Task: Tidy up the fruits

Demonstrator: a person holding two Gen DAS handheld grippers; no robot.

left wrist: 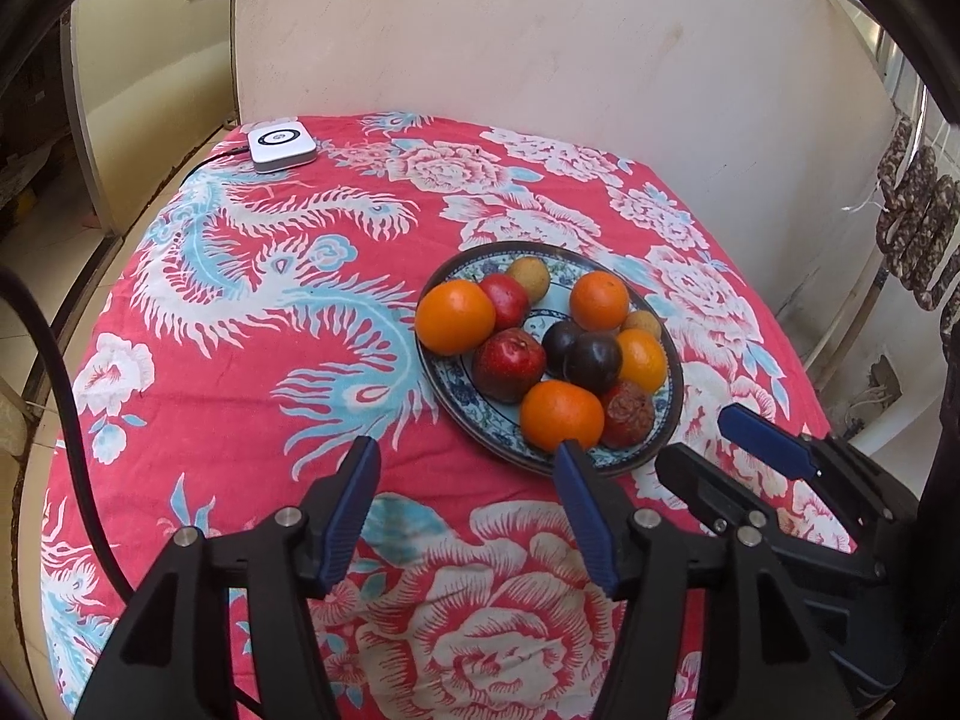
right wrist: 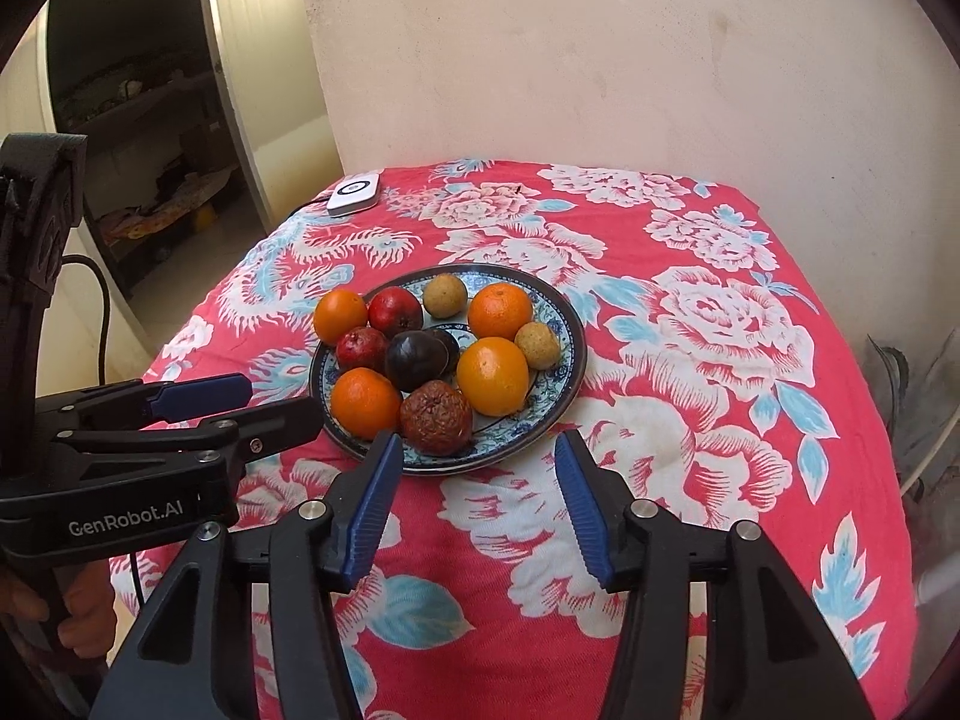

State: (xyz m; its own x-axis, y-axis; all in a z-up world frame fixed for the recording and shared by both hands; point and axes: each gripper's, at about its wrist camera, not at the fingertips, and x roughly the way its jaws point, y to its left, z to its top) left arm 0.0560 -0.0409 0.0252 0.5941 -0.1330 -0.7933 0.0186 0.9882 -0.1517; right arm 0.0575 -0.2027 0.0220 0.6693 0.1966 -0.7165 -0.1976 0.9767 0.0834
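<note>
**Fruits all on the plate, both claws empty and short of it**

Fruits point(right wrist: 444, 354) sit piled on one patterned plate point(right wrist: 564, 384) on the red floral cloth point(right wrist: 690, 324), ahead of and below both grippers.

Near: right gripper point(right wrist: 477, 456) has its jaws parted, nothing between them, only cloth and the plate's near rim. Left gripper point(left wrist: 465, 459) likewise parted and empty; its right pad overlaps the near orange in its own view, but contact can't be confirmed — looks like it's just in front of it. In the right wrist view the left gripper's fingers come in from the left, tips just beside the plate's left edge.

Key relation: the plate lies straight ahead of the right gripper and slightly left of its centreline; for the left gripper it lies ahead and to the right. Nearest pieces — wrinkled brown fruit point(right wrist: 436, 417) and near orange point(right wrist: 365, 403), touching each other at the near rim. My read: the right gripper is better lined up on the brown fruit, the left on the orange. Round fruit, no long axis to match.

Mid: dark plums point(right wrist: 417, 360), red fruits point(right wrist: 395, 311), more oranges point(right wrist: 493, 375), packed tight — neighbours crowd any grasp, roll-off risk.

Far: two small yellowish fruits point(right wrist: 444, 296) at the back rim, white device point(right wrist: 354, 194) with cable at the far-left corner, then the wall point(right wrist: 600, 60). No target container is visible.
</note>
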